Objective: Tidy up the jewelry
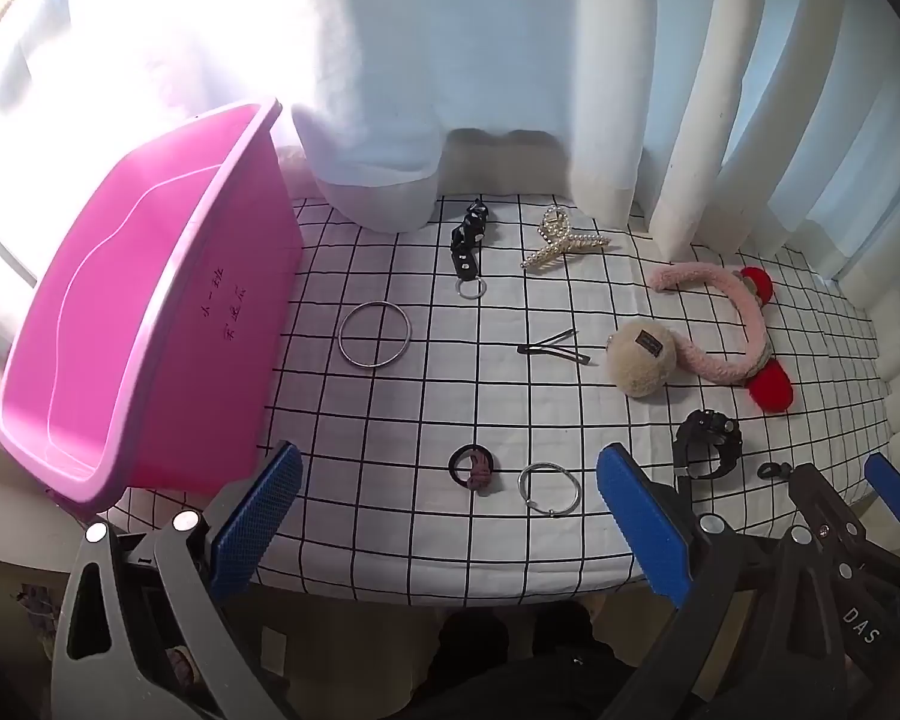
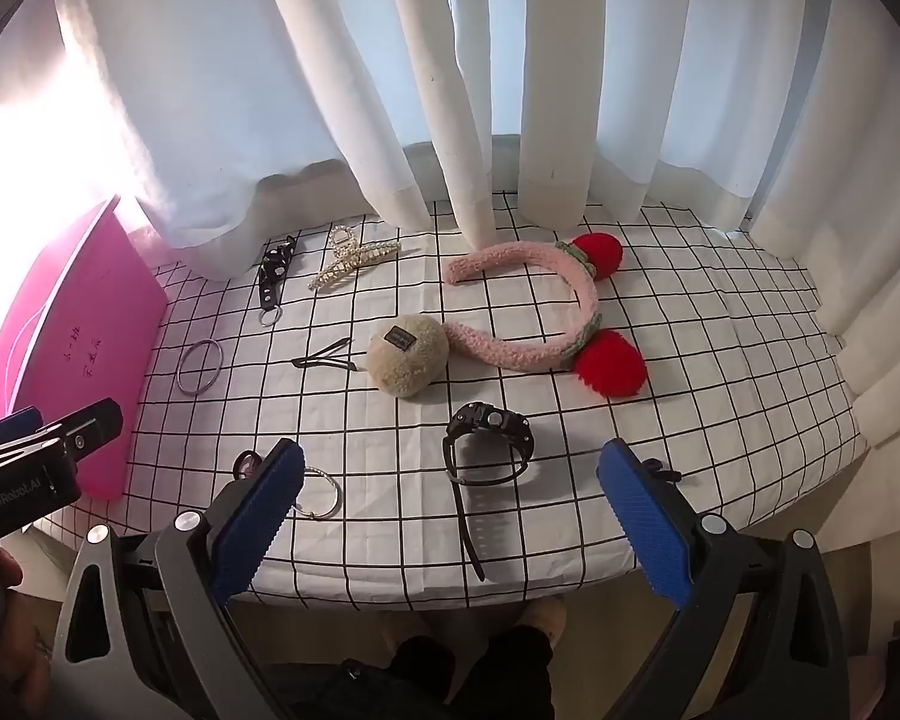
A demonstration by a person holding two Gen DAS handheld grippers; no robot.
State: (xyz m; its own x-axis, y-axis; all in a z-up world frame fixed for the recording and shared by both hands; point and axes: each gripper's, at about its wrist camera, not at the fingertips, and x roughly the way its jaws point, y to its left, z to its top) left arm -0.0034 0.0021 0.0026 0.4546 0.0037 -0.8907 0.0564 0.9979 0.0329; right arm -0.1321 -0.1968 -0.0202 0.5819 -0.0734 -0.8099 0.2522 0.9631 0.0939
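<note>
Jewelry lies on a grid-patterned cloth (image 1: 426, 408). In the left wrist view I see a pink bin (image 1: 150, 330), a silver bangle (image 1: 374, 335), a black strap keyring (image 1: 468, 240), a pearl claw clip (image 1: 561, 243), dark hairpins (image 1: 555, 347), a beige pompom (image 1: 641, 359), a pink headband with red pompoms (image 1: 744, 330), a hair tie (image 1: 474, 467), a small silver ring (image 1: 549, 489) and a black watch (image 1: 708, 443). My left gripper (image 1: 450, 516) is open and empty above the front edge. My right gripper (image 2: 450, 516) is open and empty, just short of the watch (image 2: 489, 441).
White curtains (image 2: 450, 90) hang down onto the back of the table. The pink bin (image 2: 60, 348) stands at the left edge. The cloth's front edge (image 2: 450, 591) lies just ahead of both grippers. The right gripper's body shows in the left wrist view (image 1: 840, 540).
</note>
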